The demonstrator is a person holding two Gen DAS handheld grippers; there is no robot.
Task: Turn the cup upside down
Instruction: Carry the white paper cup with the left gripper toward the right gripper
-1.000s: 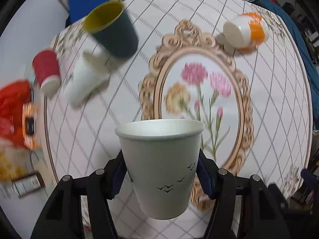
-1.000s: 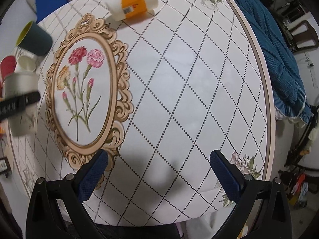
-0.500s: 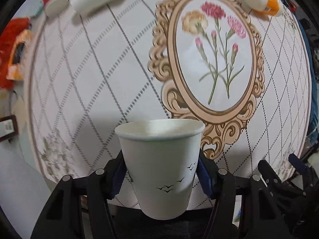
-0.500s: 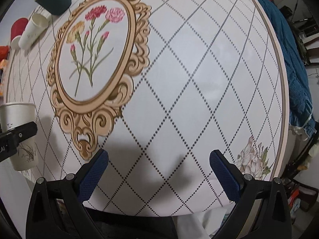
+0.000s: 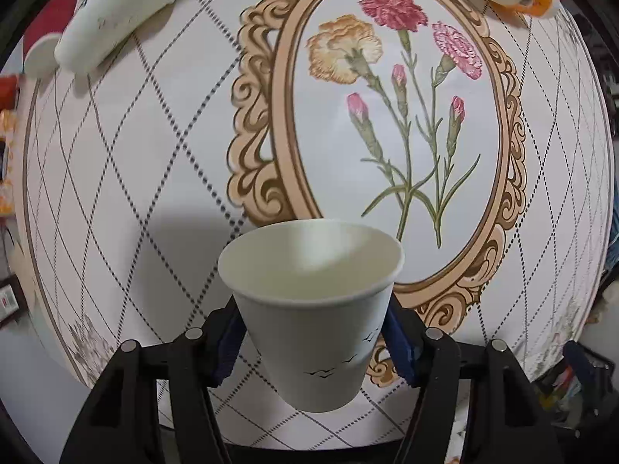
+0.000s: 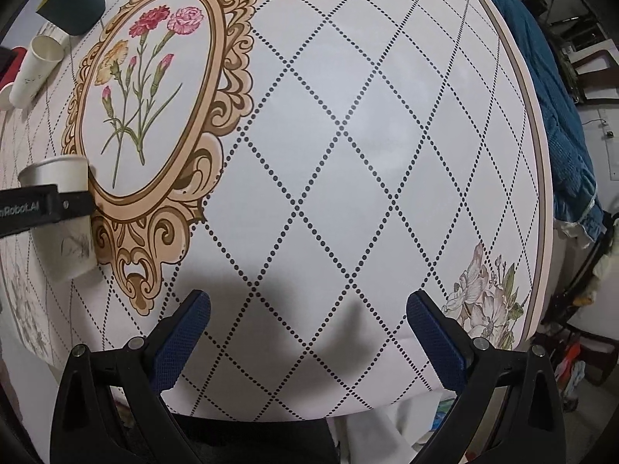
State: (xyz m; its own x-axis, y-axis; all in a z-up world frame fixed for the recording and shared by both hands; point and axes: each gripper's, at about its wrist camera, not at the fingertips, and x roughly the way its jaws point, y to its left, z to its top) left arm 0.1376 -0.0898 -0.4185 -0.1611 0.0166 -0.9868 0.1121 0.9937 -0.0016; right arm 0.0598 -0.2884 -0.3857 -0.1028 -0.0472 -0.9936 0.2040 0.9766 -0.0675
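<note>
One cup (image 5: pixel 313 321), white paper, tiny bird print, clamped between left tongs (image 5: pixel 311 338) above near tabletop (image 5: pixel 162 178) edge. Since half second ago, rim tipped toward camera, inside now visible: flip beginning, cup still mouth-up. No readable text in left view.

Right view: right tongs (image 6: pixel 307 326) spread wide, holding nothing, over tabletop. Cup at left; partial lettering "nRobot.AI" on left tongs.

Home: floral tablecloth (image 6: pixel 348 154), blue bedding (image 6: pixel 549 89)
</note>
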